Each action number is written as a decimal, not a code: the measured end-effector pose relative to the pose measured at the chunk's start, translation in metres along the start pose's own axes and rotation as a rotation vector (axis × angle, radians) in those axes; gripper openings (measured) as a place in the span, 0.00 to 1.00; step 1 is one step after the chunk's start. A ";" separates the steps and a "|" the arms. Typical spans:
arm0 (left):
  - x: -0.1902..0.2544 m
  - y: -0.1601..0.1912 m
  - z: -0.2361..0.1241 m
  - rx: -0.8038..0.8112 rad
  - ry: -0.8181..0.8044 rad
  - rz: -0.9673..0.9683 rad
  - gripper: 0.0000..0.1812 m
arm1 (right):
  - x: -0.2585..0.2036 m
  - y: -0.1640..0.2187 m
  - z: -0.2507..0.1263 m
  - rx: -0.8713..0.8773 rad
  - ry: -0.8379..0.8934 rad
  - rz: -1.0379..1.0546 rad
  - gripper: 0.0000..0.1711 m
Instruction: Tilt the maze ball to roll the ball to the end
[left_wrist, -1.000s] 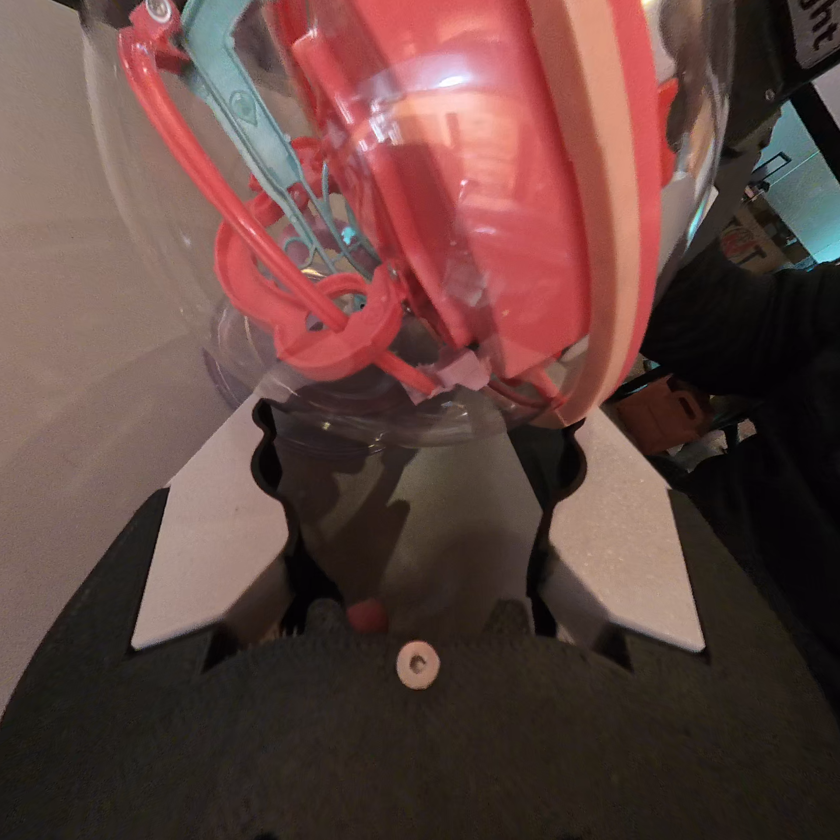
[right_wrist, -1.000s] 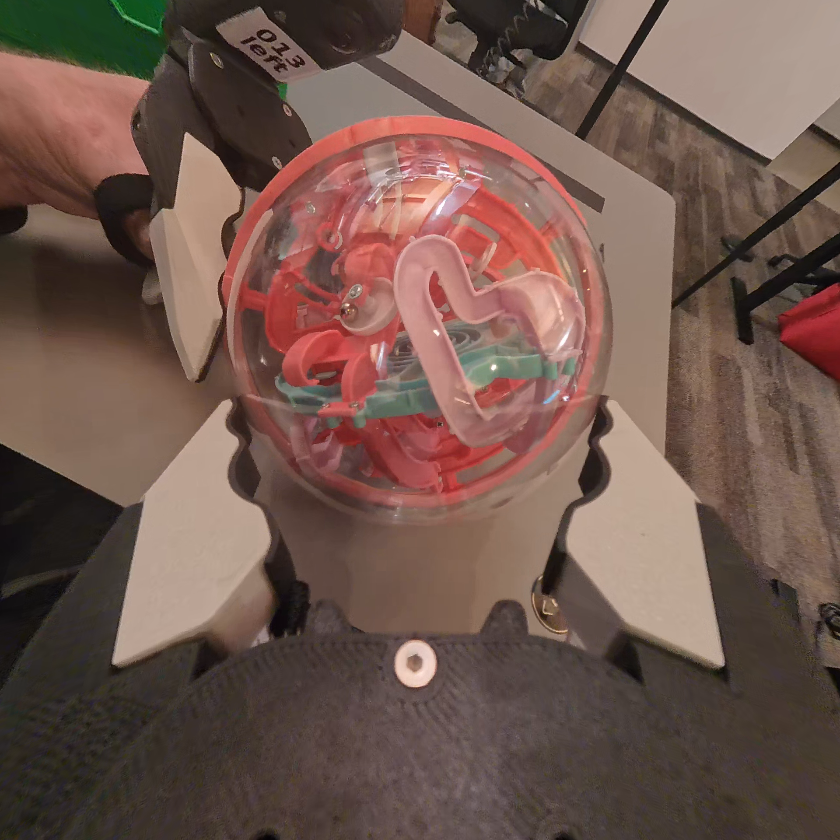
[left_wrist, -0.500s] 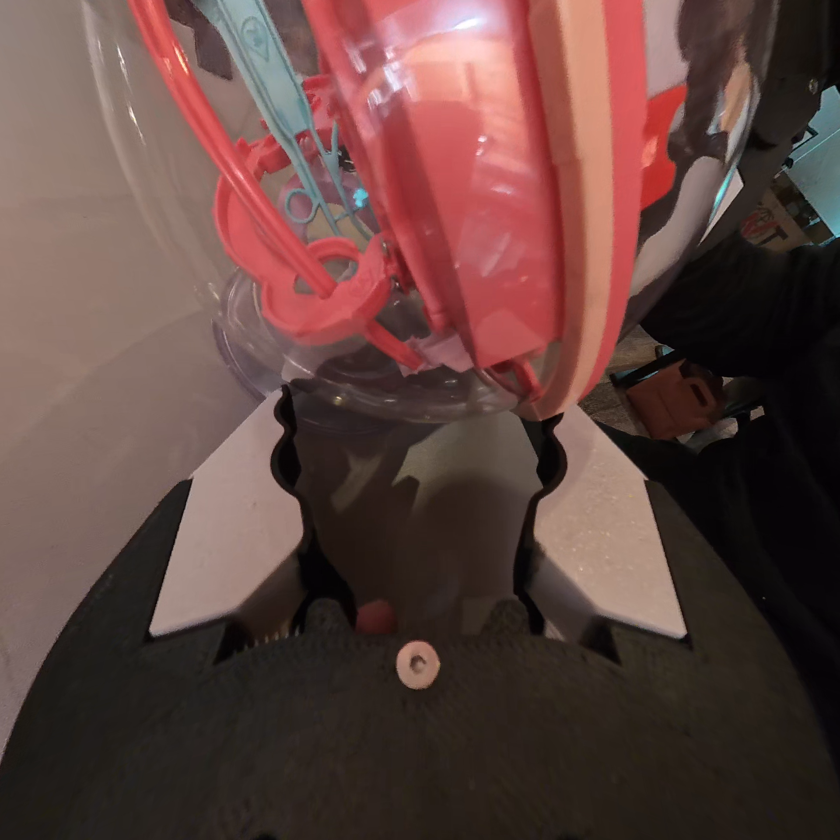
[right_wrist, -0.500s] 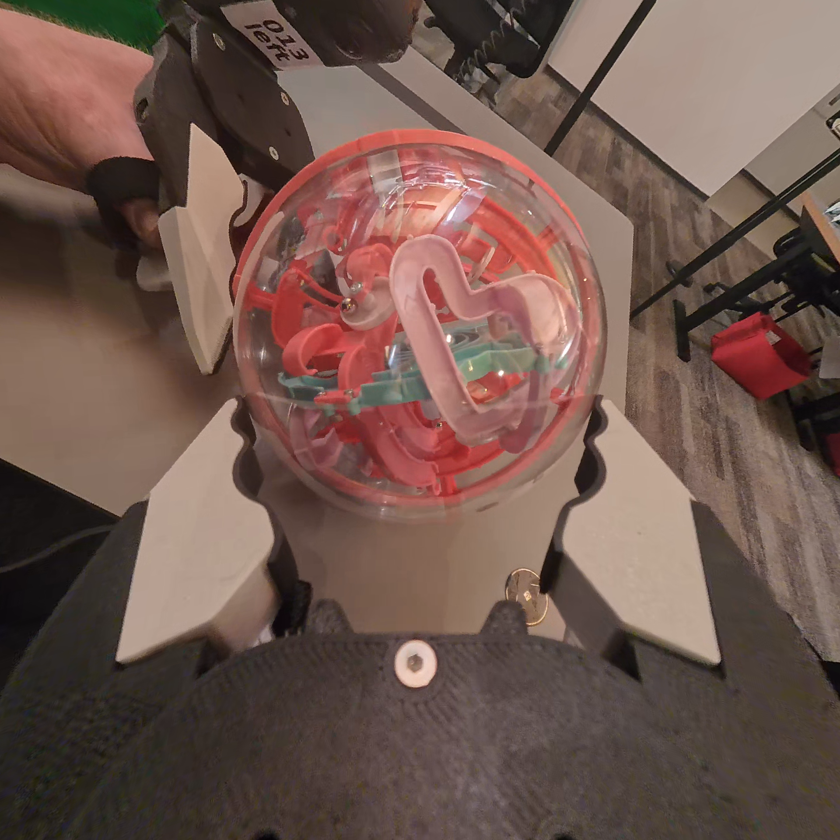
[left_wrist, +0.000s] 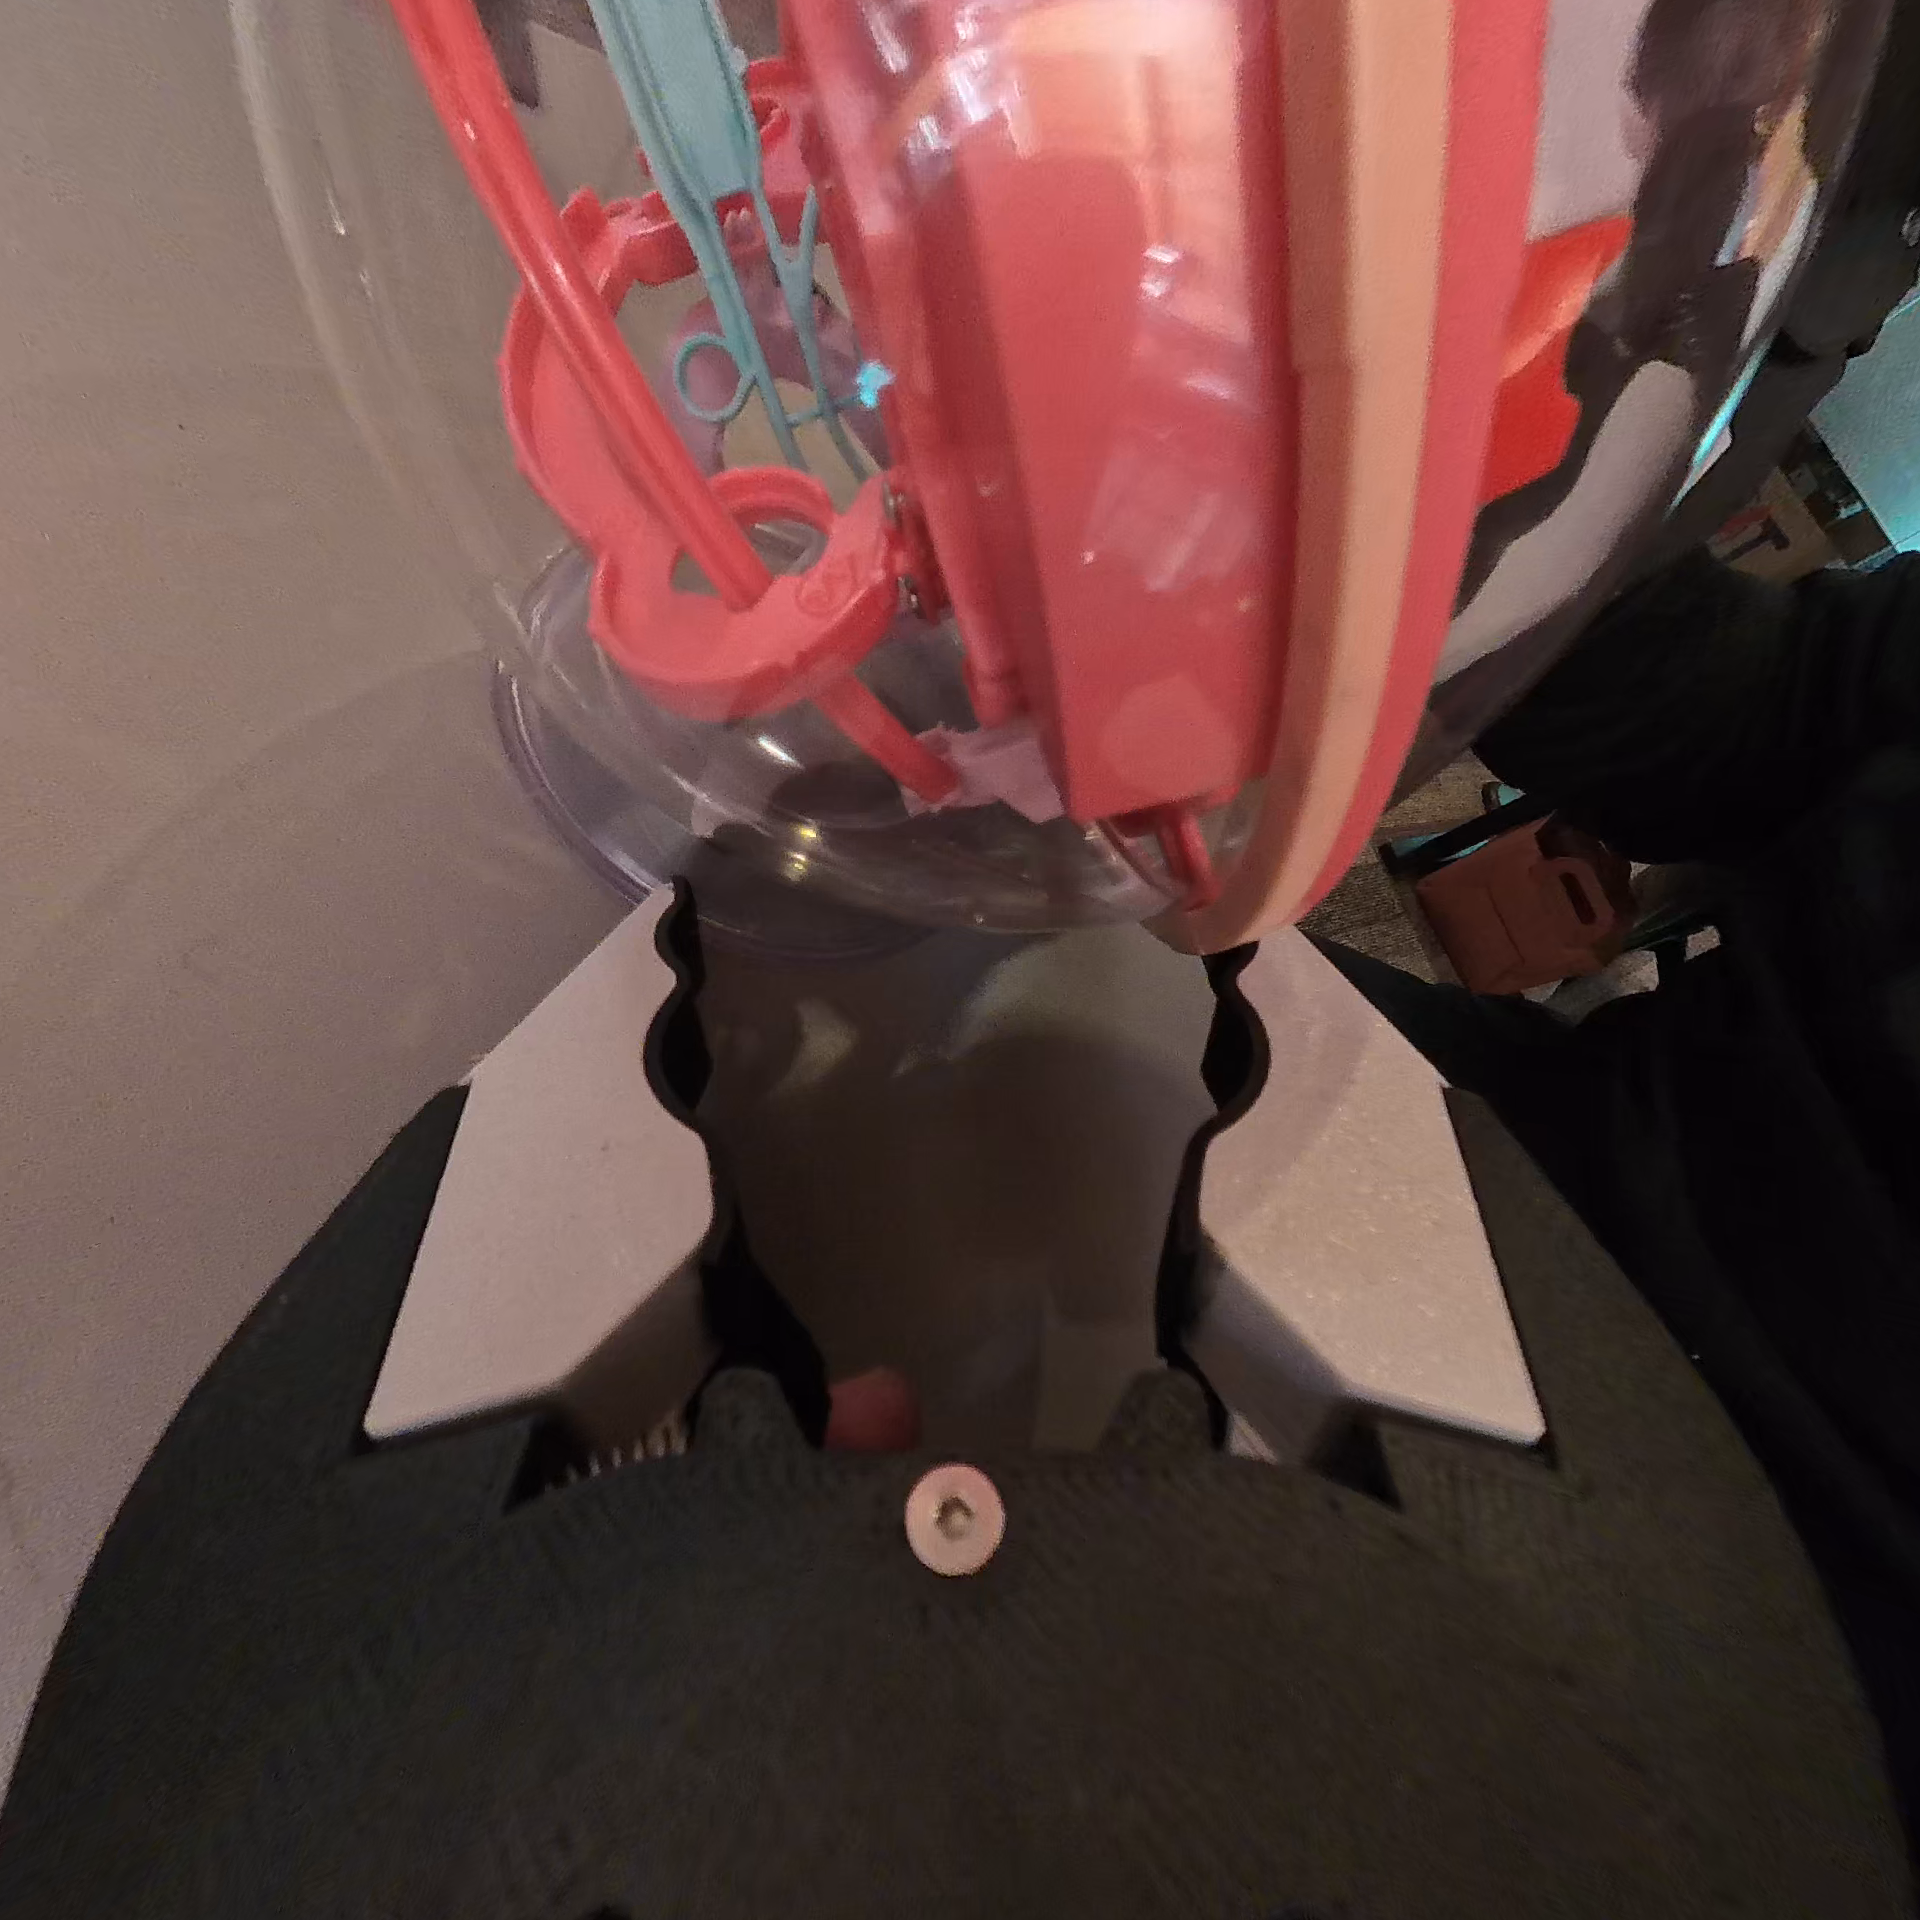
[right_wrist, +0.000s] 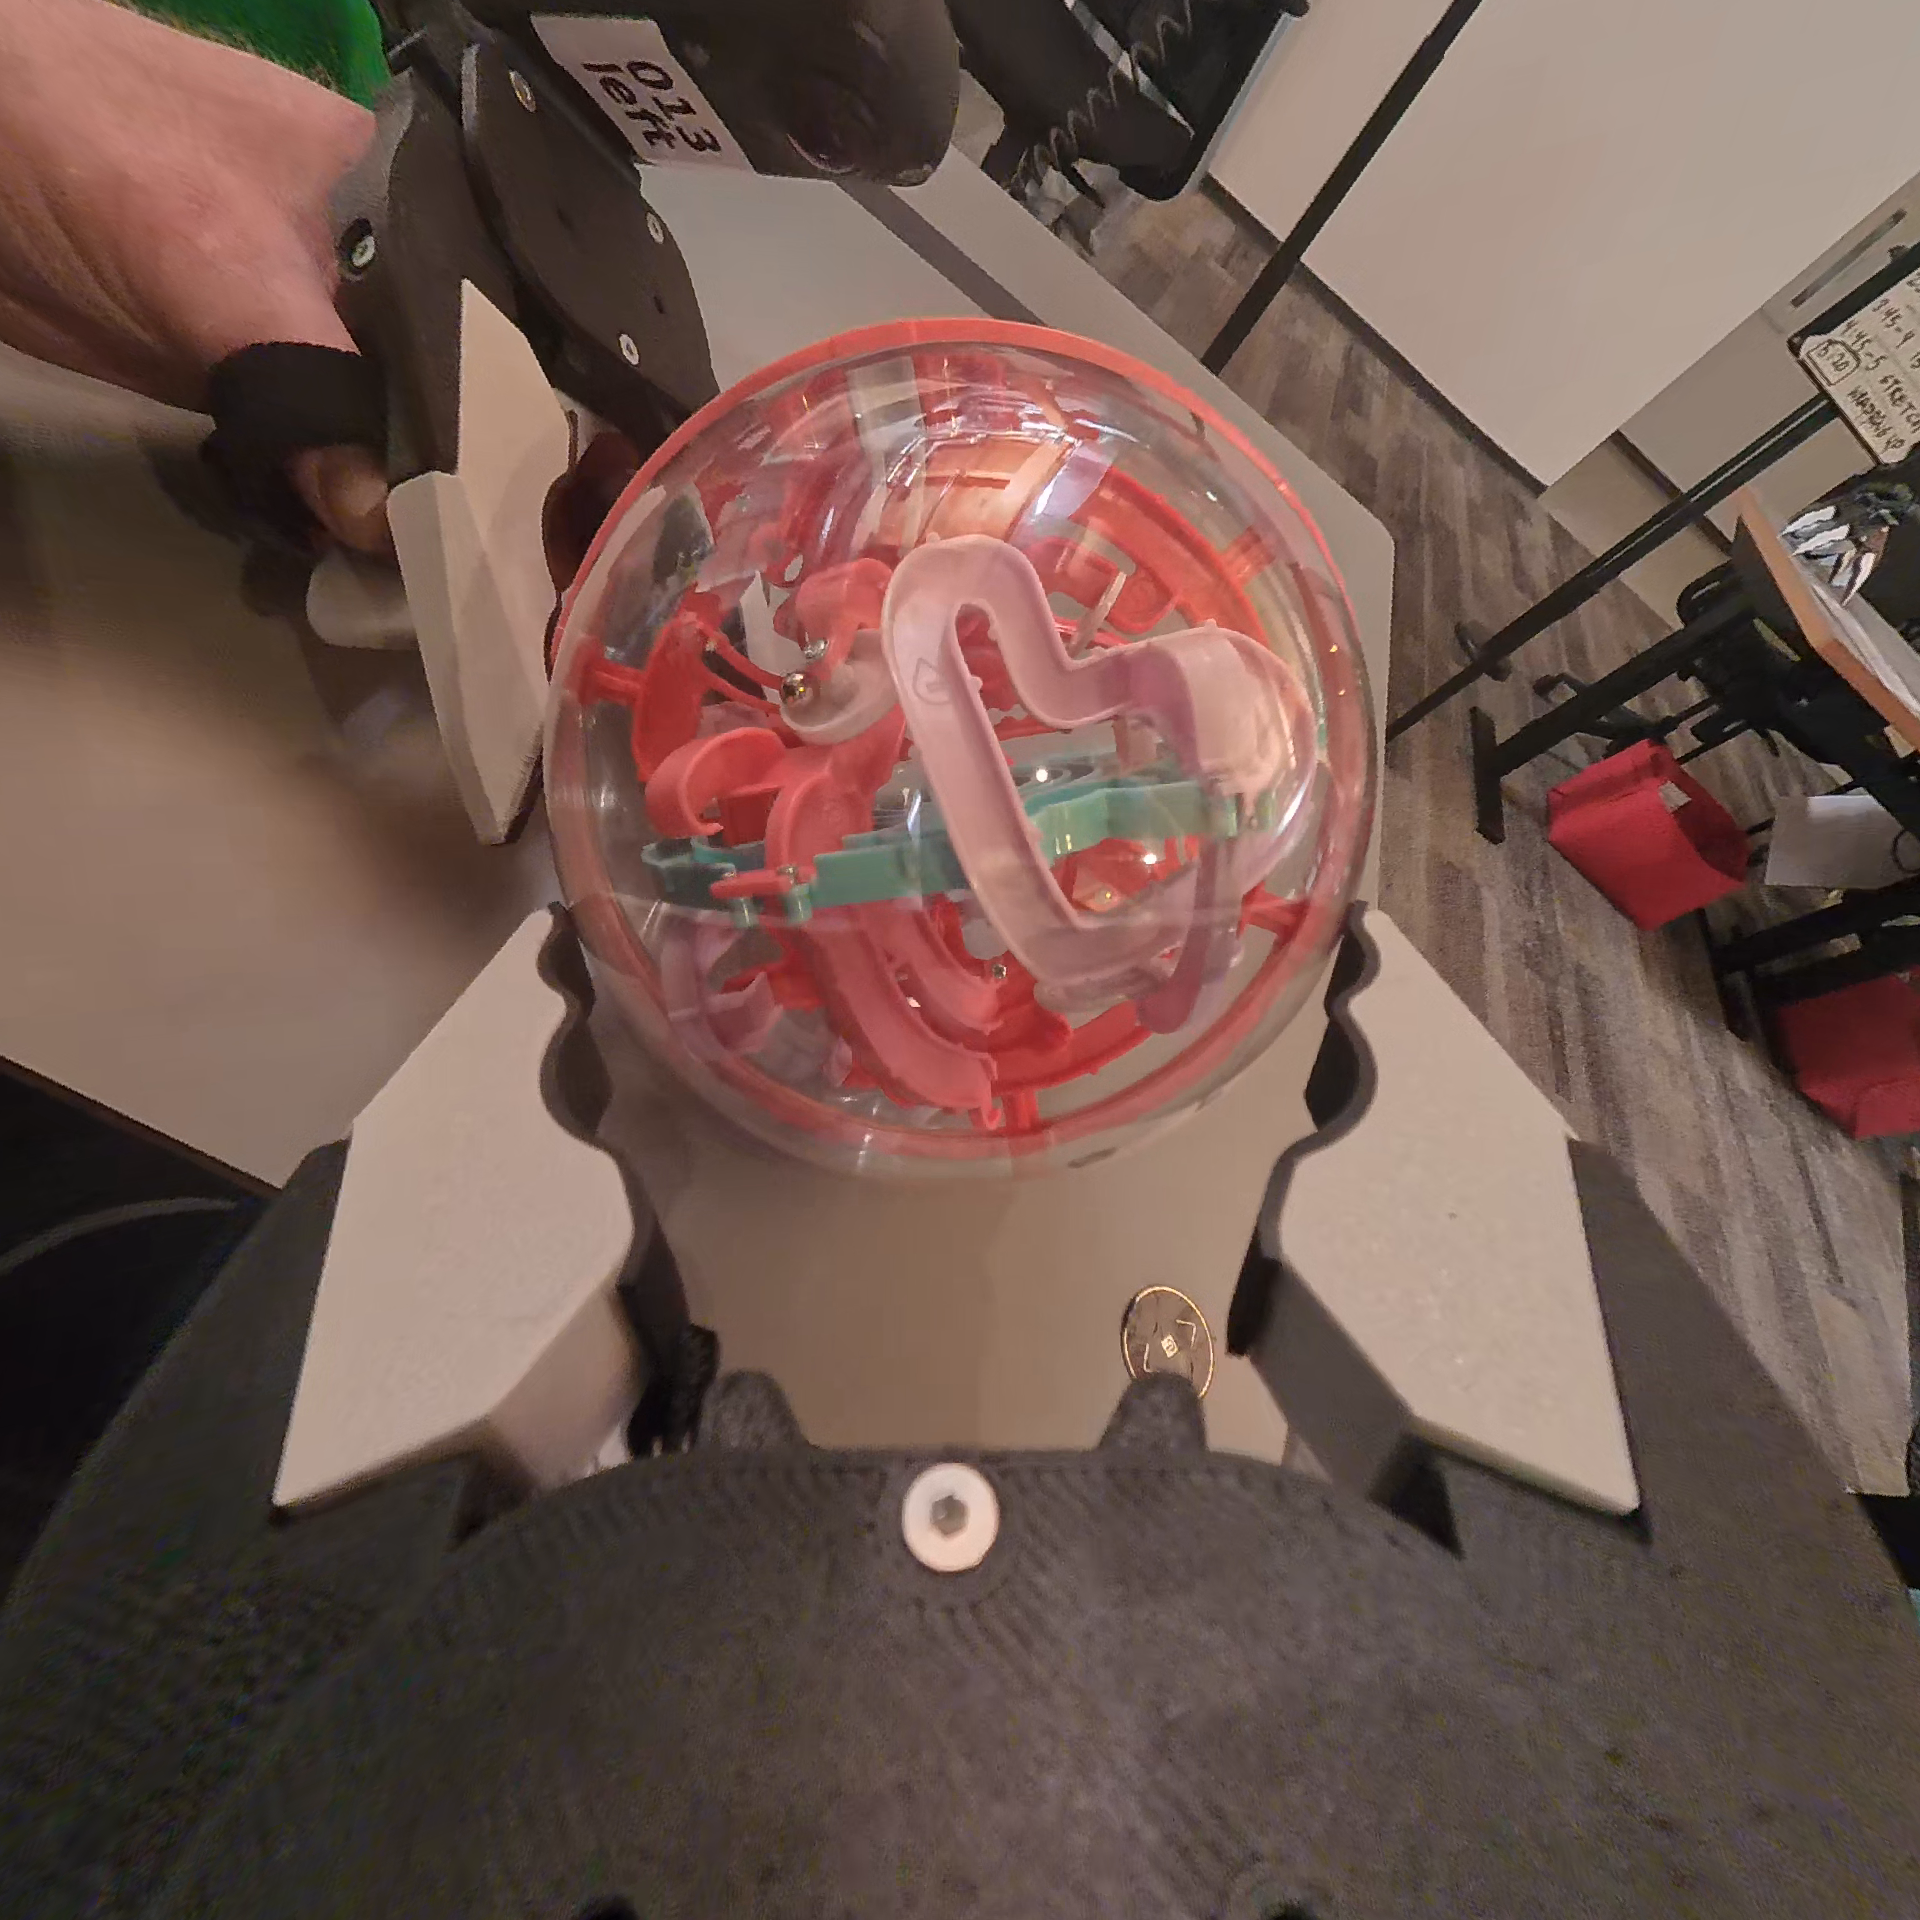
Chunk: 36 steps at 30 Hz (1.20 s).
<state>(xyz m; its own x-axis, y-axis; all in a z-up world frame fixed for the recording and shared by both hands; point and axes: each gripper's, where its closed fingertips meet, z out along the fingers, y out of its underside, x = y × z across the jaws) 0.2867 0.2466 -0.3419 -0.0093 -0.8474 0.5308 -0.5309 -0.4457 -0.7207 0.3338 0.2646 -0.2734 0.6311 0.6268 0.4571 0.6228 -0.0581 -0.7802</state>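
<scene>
The maze ball (right_wrist: 956, 748) is a clear sphere with red, pink and teal tracks inside and a red rim. It is held above the grey table (right_wrist: 914, 1268). My right gripper (right_wrist: 961, 914) is shut on it, one fingertip on each side. A small steel ball (right_wrist: 795, 686) sits in a pale pink cup at the upper left of the maze. My left gripper (left_wrist: 951, 914) has both tips against the lower curve of the sphere (left_wrist: 1091, 468). In the right wrist view one of its fingers (right_wrist: 468, 623) lies along the sphere's left side, and the other is hidden behind the sphere.
A coin (right_wrist: 1169, 1351) lies on the table below the sphere. The table's far corner (right_wrist: 1361, 540) drops to a wood-look floor with black stands and red bags (right_wrist: 1652, 831). A hand (right_wrist: 156, 208) holds the left gripper. A dark sleeve (left_wrist: 1714, 831) is to the right.
The left gripper's jaws have narrowed and the sphere sits higher in its view. The sphere has tilted a little in the right gripper. The steel ball stays in the pink cup.
</scene>
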 end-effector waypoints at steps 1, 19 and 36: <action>0.000 0.000 0.000 -0.001 0.000 -0.001 0.53 | 0.000 0.000 0.000 0.002 0.002 0.000 0.80; 0.014 -0.013 -0.014 0.061 0.067 -0.009 0.63 | 0.001 0.001 0.000 -0.005 -0.008 -0.002 0.80; 0.009 -0.019 -0.015 0.097 0.052 -0.051 0.53 | 0.003 -0.001 0.001 -0.039 -0.079 -0.032 0.80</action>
<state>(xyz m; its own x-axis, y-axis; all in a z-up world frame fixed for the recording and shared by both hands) 0.2836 0.2518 -0.3167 -0.0299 -0.8077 0.5888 -0.4472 -0.5160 -0.7306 0.3345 0.2675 -0.2718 0.5730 0.6884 0.4447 0.6605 -0.0666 -0.7479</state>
